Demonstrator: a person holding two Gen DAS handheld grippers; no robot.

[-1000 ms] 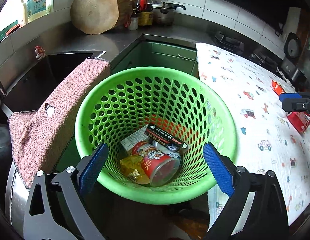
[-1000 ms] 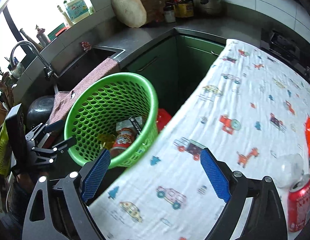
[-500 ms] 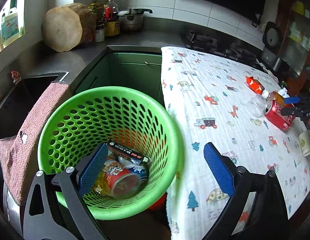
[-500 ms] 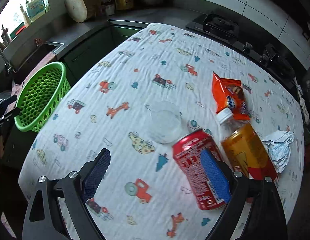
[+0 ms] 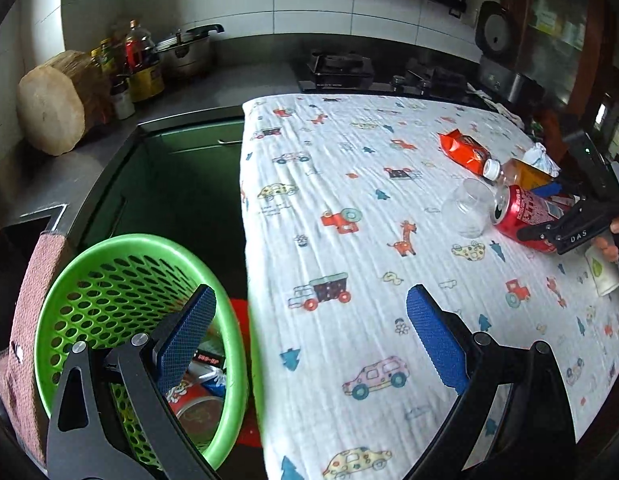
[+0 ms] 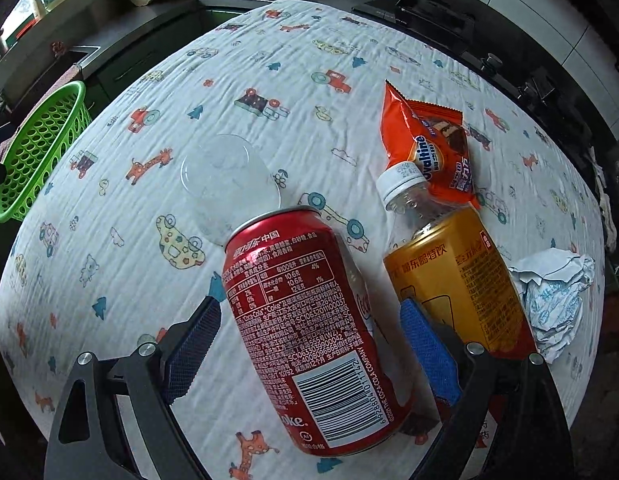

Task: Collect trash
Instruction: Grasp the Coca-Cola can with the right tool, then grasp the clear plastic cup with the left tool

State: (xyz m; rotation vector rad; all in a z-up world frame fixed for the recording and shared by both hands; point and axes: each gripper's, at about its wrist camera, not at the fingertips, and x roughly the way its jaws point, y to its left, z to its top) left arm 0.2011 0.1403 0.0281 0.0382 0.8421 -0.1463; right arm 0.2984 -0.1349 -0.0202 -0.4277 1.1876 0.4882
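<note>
Left wrist cam is hanging back at the table's edge, looking across the patterned cloth [image 5: 329,208] with the green basket [image 5: 69,280] below. Right wrist cam is sitting close, aiming steeply down at the red can [image 6: 309,320] (both are catching the can [image 5: 525,216] and basket [image 6: 37,148]).

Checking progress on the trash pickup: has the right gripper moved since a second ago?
Yes. The right gripper has swung away from the green basket and across the tablecloth, now straddling the red Coca-Cola can, jaws open.
</note>
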